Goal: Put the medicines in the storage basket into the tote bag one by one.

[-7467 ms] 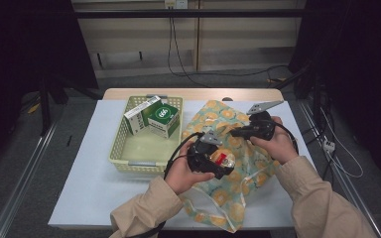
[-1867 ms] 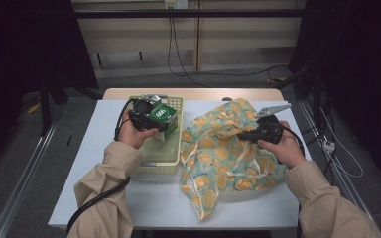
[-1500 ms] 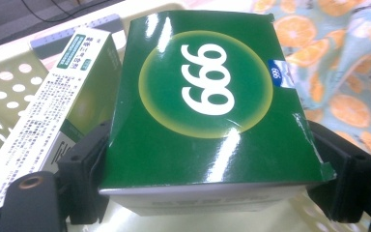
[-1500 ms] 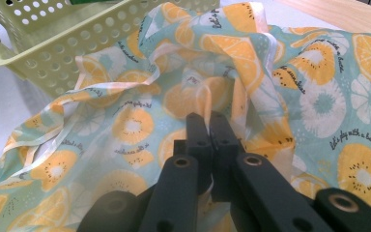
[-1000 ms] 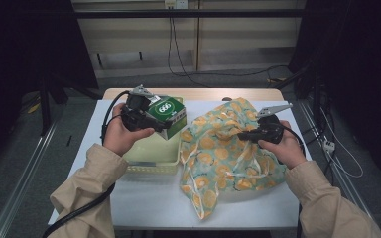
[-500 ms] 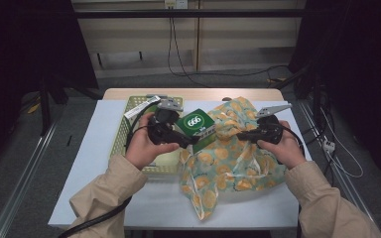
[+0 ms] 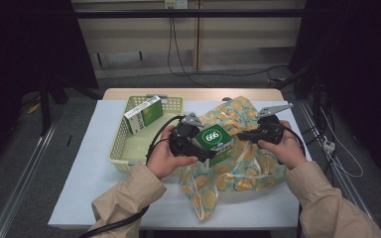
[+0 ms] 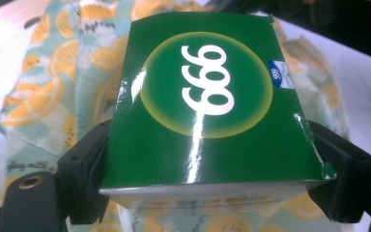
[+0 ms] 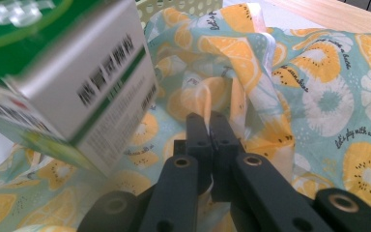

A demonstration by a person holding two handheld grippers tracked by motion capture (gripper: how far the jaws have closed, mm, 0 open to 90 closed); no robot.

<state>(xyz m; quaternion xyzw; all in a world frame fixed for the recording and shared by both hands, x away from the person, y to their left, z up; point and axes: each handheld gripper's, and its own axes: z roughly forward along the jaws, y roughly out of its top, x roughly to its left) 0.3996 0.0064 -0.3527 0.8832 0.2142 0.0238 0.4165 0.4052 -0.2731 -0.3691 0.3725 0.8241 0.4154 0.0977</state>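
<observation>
The green box (image 7: pixel 214 141) marked "666" sits clamped between the jaws of the left gripper (image 7: pixel 206 152), held just above the fruit-print bag (image 7: pixel 238 168) near the middle of the table. The right gripper (image 7: pixel 244 135) has its jaws pinched together on a fold of the bag's fabric, just right of the box. To the left, a pale yellow basket (image 7: pixel 121 151) holds a white-and-green carton (image 7: pixel 143 114) leaning at its far end; the rest of its floor is bare. The bag spreads rumpled over the white table (image 7: pixel 89 183), reaching toward the near edge. Beyond the table lies grey floor, with dark cables (image 7: pixel 178 54) hanging down a pale back wall.
</observation>
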